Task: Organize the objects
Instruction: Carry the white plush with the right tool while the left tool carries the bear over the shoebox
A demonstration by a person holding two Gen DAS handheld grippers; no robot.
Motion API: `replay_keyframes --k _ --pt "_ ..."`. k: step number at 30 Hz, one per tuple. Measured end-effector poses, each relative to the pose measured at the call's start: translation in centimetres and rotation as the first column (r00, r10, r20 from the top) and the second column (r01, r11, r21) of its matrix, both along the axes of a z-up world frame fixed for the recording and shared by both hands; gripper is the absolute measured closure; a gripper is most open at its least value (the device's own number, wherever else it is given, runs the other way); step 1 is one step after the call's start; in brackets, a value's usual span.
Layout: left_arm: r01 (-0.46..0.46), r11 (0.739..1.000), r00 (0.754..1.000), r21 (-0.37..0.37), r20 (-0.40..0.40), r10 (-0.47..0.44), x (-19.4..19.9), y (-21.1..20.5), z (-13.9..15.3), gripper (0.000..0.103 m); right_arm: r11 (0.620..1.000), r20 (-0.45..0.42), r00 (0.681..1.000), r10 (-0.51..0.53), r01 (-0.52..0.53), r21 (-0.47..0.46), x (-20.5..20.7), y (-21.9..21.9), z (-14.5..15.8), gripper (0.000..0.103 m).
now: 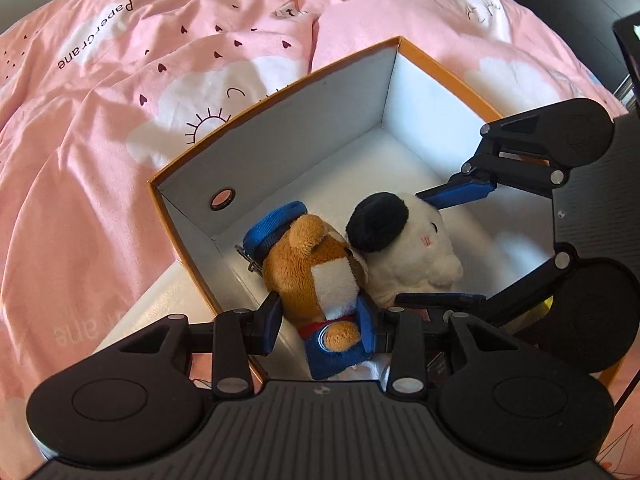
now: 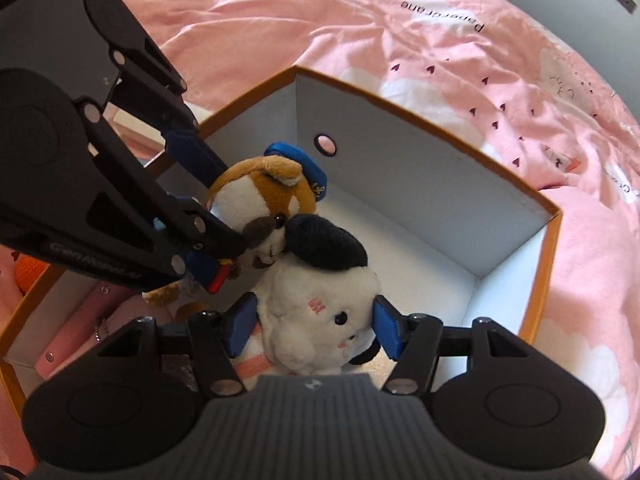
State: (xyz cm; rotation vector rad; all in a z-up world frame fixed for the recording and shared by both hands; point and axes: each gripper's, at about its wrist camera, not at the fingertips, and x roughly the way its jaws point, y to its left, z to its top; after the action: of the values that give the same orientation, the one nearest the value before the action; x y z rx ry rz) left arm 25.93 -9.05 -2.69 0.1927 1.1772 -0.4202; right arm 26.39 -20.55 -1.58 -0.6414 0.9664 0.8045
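Nearest in the left wrist view, the left gripper (image 1: 322,326) has its blue-padded fingers (image 1: 272,322) clenched on the dog (image 1: 316,276), a brown and white plush in a blue outfit and blue cap. The dog sits inside the box (image 1: 280,120), close to its near wall.

Touching the dog's side is the white plush (image 1: 416,252) with a black ear. In the right wrist view the right gripper (image 2: 314,326) grasps it, one blue pad on each side of its head, and it too is inside the box, resting low over the white floor. The two toys press against each other, head to head.

The box is orange outside and white inside, with a round hole (image 1: 222,200) in one end wall. Its far half holds nothing but bare floor.

Beyond and around it lies the bed (image 1: 120,100), covered with a rumpled pink sheet printed with clouds, suns, small hearts and the word "Papercrane".
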Motion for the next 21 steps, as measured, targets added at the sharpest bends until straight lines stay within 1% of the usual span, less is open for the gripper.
replay_keyframes --k 3,7,10,12,15,19,20,21 --pt "0.018 1.000 1.000 0.021 0.002 -0.018 0.2 -0.2 -0.2 0.055 1.000 0.002 1.000 0.006 -0.006 0.000 0.1 0.1 -0.3 0.036" --pt "0.057 0.997 0.998 0.057 0.007 -0.057 0.2 -1.0 -0.6 0.054 1.000 -0.002 1.000 -0.009 0.009 0.009 0.2 0.2 -0.4 0.033" --pt "0.086 0.991 0.995 0.099 0.033 -0.090 0.0 -1.6 -1.1 0.052 1.000 -0.002 1.000 -0.024 0.024 0.015 0.2 0.0 -0.2 0.032" --pt "0.108 0.985 0.992 0.135 0.048 -0.115 -0.3 -2.0 -1.4 0.052 0.999 -0.005 0.999 -0.046 0.046 0.027 0.3 -0.4 0.3 0.031" --pt "0.150 0.970 0.981 0.194 0.091 -0.170 -1.0 -2.6 -1.6 0.048 0.995 -0.016 0.996 -0.083 0.084 0.045 0.4 -1.2 0.8 0.031" --pt "0.180 0.963 0.976 0.201 0.089 -0.200 -1.1 -2.6 -1.6 0.046 0.990 -0.061 0.992 -0.111 0.116 0.080 0.3 -1.8 1.0 0.033" --pt "0.202 0.955 0.969 0.217 0.096 -0.227 -1.2 -2.6 -1.6 0.044 0.989 -0.064 0.991 -0.115 0.120 0.083 0.4 -1.8 0.9 0.033" --pt "0.232 0.937 0.958 0.261 0.106 -0.267 -1.5 -2.8 -1.7 0.044 0.989 -0.063 0.991 -0.117 0.122 0.083 0.3 -1.8 0.9 0.034"
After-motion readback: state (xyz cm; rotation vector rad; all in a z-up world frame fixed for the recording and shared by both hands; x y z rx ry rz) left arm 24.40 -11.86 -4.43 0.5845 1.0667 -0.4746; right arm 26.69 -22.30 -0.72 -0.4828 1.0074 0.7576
